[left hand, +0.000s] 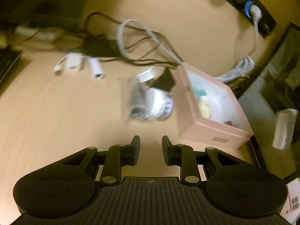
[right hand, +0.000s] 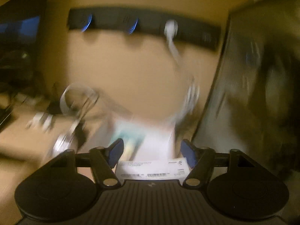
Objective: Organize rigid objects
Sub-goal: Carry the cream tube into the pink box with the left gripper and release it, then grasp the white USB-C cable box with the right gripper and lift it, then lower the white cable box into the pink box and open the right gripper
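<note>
In the left wrist view an open pink box [left hand: 210,129] with a white inside stands on the wooden desk [left hand: 56,121], right of my left gripper [left hand: 151,143]. That gripper is open and empty, short of a clear bag holding a white charger [left hand: 151,103]. Two white adapters [left hand: 78,65] lie farther left. In the blurred right wrist view my right gripper [right hand: 151,151] has its blue pads apart on either side of a white labelled box [right hand: 151,168]; whether they touch it is unclear. The pink box's inside [right hand: 138,135] lies just ahead.
Tangled black and white cables [left hand: 142,45] lie behind the bag. A black power strip [left hand: 243,1] with blue-lit sockets sits at the back, also in the right wrist view [right hand: 142,26]. A dark monitor [left hand: 277,78] stands right. A keyboard edge [left hand: 7,63] is at far left.
</note>
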Available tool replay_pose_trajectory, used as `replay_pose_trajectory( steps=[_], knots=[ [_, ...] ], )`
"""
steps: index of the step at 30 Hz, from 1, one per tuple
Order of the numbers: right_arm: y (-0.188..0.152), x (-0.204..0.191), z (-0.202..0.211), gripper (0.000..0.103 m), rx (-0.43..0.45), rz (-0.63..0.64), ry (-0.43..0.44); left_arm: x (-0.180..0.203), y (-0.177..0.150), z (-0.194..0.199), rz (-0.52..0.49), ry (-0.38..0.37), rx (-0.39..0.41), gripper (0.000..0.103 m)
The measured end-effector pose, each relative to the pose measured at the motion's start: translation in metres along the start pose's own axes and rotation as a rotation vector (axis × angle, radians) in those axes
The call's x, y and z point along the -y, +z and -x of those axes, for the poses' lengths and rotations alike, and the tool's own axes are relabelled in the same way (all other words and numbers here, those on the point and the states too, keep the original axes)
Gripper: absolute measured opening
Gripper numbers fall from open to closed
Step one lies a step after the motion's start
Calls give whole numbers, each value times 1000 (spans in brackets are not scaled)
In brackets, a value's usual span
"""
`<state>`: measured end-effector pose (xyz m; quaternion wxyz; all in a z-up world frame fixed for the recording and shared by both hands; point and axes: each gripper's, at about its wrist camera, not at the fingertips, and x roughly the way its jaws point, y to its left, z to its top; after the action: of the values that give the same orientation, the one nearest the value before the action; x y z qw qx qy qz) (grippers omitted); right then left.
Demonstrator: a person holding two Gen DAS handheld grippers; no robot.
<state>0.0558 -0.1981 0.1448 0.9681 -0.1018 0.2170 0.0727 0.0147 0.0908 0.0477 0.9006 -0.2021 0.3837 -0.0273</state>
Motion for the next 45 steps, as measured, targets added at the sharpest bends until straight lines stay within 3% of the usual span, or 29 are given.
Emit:
replay_pose_trajectory(
  steps=[3, 4, 5, 11, 14, 17, 22, 28, 32, 34, 36, 40, 45],
  knots=[
    [31, 5, -37, 58, 42, -27, -64, -15, -4, 12, 16, 32, 1, 28],
    [35, 5, -52, 70, 22, -27, -73, -19, -4, 15, 15, 50, 4, 28],
    [34, 4, -62, 72, -8, -23, -69, -26, -5, 20, 18, 69, 8, 28],
    [-2, 17, -71, 73, -147, -135, 56, -57, -4, 36, 86, 125, 10, 28],
    [-30, 22, -58, 76, -225, -198, 153, -56, -2, 35, 89, 103, -3, 28],
    [-62, 9, -40, 80, -273, -167, 224, -45, -3, 29, 57, 65, -37, 28],
    [-101, -24, -26, 80, -303, -28, 235, -19, -8, 18, -18, -2, -97, 28],
    [-114, -24, -48, 83, -413, -178, 183, 4, -18, 7, -70, -39, -138, 27],
    [-116, -32, -52, 79, -404, -152, 150, 12, -24, 10, -98, -39, -160, 27],
    [-115, -35, -47, 70, -393, -93, 171, 12, -24, 14, -108, -36, -162, 27],
    [-110, -31, -35, 70, -394, -79, 215, 9, -23, 17, -105, -26, -162, 27],
    [-93, -21, -4, 69, -341, -131, 326, -2, -25, 17, -69, -1, -168, 27],
    [-50, -6, 13, 69, -233, -210, 356, -10, -34, 14, -29, -11, -187, 27]
  ],
)
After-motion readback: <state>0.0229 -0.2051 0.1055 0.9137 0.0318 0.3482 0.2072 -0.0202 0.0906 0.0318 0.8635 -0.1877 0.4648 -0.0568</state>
